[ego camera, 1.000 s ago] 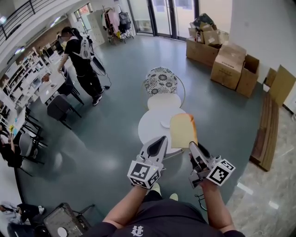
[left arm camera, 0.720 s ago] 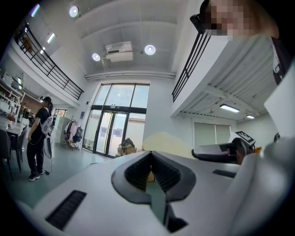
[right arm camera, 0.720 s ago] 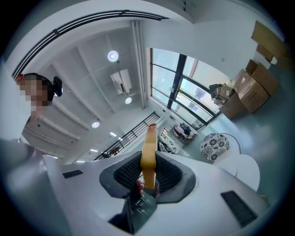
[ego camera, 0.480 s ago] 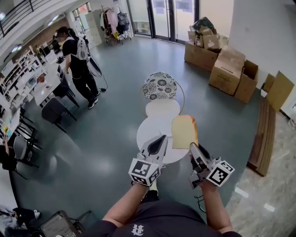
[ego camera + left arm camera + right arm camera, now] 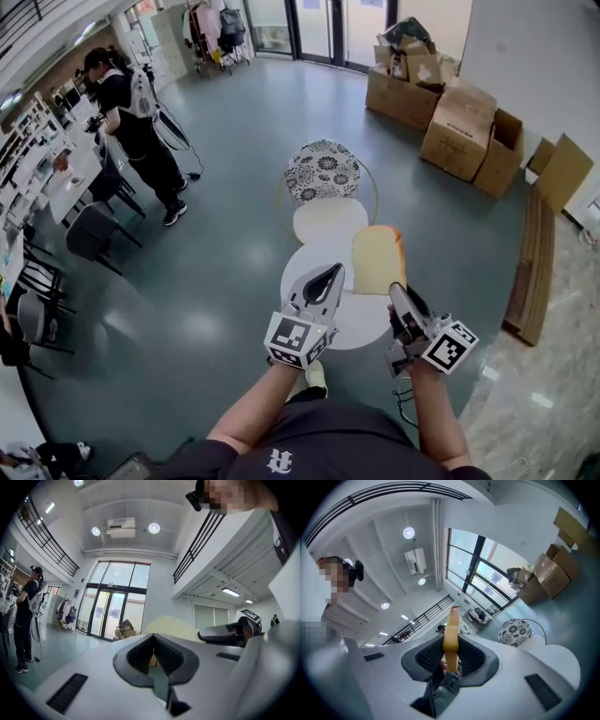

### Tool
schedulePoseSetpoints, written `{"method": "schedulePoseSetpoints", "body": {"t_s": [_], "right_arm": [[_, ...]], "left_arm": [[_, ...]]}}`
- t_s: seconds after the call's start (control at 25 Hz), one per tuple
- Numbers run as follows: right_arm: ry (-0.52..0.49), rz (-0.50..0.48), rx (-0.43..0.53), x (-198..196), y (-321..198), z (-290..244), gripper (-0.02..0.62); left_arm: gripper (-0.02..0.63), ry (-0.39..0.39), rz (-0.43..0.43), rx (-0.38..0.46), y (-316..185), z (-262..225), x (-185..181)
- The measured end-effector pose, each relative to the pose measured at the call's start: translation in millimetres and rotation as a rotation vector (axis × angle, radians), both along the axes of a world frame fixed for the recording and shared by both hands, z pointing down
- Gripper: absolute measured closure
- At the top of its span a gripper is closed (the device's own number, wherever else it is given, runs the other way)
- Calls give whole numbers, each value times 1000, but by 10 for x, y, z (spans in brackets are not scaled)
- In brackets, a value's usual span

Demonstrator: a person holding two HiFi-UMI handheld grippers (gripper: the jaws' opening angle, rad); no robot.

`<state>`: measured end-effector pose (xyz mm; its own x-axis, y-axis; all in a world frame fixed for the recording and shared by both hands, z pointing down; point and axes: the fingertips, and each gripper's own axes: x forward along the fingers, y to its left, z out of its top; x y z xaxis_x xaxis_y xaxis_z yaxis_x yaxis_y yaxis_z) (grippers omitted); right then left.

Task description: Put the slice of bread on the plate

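Right gripper [image 5: 395,292] clamps the bread slice [image 5: 378,261] by its lower edge, upright beyond the fingers, presumably for carriage to the round table [image 5: 361,323]. Left gripper [image 5: 328,275]: jaws together, empty.

Round table [image 5: 361,323] lies directly before the person, beneath both grippers; taken from its centre, a round stool [image 5: 328,220] sits just beside it at 12 o'clock, a patterned chair [image 5: 323,171] behind that; cardboard boxes [image 5: 459,122] stand well apart at 1 o'clock. A standing person [image 5: 131,112] and desks [image 5: 47,159] lie at 10 o'clock; a clothes rack [image 5: 211,23] at 11 o'clock. The slice of bread [image 5: 378,260] stands upright in the right gripper [image 5: 396,291] over the table's 1 o'clock edge; the left gripper [image 5: 330,274] is at its 9 o'clock.
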<state>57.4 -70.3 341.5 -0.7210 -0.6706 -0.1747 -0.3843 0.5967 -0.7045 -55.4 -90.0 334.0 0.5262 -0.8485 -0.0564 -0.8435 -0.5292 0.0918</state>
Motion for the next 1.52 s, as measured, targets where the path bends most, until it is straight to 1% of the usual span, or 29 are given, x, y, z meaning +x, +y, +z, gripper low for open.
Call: {"method": "schedulePoseSetpoints", "body": {"t_s": [0.24,0.36,0.56,0.72,0.84,1.0,1.16,1.36,1.52], "right_arm": [[7,48,-34,-276,-483,152,503],[13,68,-46,-361,-643,219,505],[15,86,-76,-354,-808,383,503],[7,92,-107,-303,-1000,569,503],[-2,85,-151,-242,-1154,793,503],[11,54,-177,-214,-1398,1087,503],[8,37,-237,-225,-1597,1492,503],[15,27,-293,-282,-1687,1967,503],[15,23,-352,-353,-1749,2451,503]], "left_arm": [[600,2,55,-16,-532,145,-264],[600,-1,74,-27,-722,242,-342],[600,5,86,-38,-950,404,-357],[600,0,97,-42,-1161,575,-292],[600,-9,96,-60,-1343,723,-214],[600,-16,82,-85,-1615,906,-139],[600,-23,70,-106,-1858,1149,-118],[600,-7,64,-145,-2002,1513,-138],[600,-2,52,-165,-2109,1836,-209]]}}
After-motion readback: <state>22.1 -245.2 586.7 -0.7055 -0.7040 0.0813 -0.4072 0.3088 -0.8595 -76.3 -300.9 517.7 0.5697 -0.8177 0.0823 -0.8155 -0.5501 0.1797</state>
